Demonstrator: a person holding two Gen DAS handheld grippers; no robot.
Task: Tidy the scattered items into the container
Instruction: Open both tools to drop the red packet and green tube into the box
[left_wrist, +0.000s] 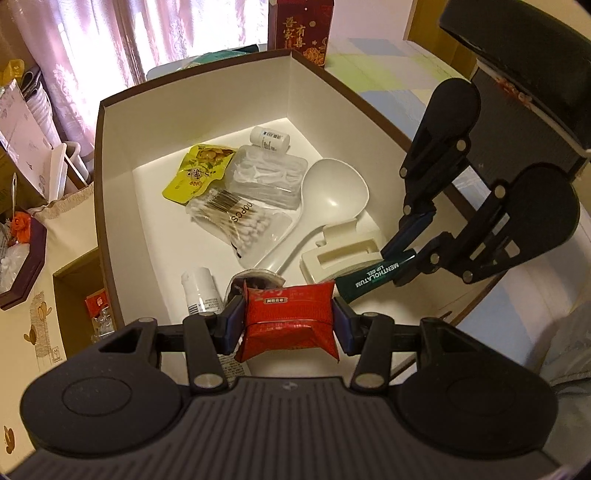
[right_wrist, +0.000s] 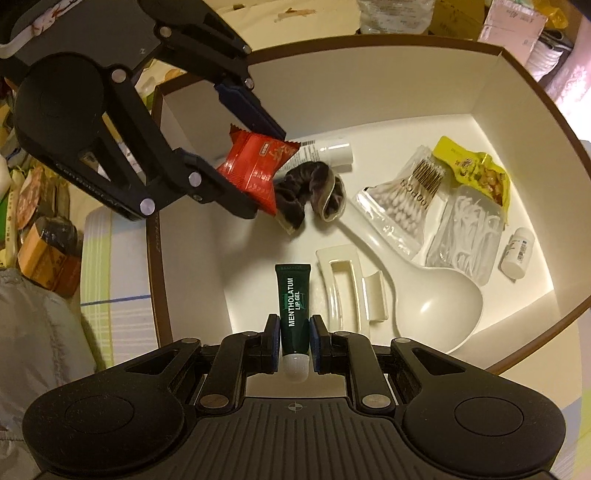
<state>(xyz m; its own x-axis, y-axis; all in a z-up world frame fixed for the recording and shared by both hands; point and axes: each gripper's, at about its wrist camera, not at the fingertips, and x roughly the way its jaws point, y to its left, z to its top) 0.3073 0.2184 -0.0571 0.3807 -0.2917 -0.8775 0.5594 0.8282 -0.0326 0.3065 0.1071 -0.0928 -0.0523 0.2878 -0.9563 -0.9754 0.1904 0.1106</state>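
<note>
Each camera sits just behind its own tongs and looks steeply down along them, close above the white-lined box (left_wrist: 110, 155). The left wrist view faces the box from one end, with the right gripper (left_wrist: 413, 251) entering at its right. The right wrist view faces it from another side, the left gripper (right_wrist: 258, 166) at upper left. Both share the box floor and the white ladle (left_wrist: 332, 192).

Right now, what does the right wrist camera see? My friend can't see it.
The right claw grips a green lip gel tube over a white box of small items. Opposite, the left claw holds a red snack packet.
</note>
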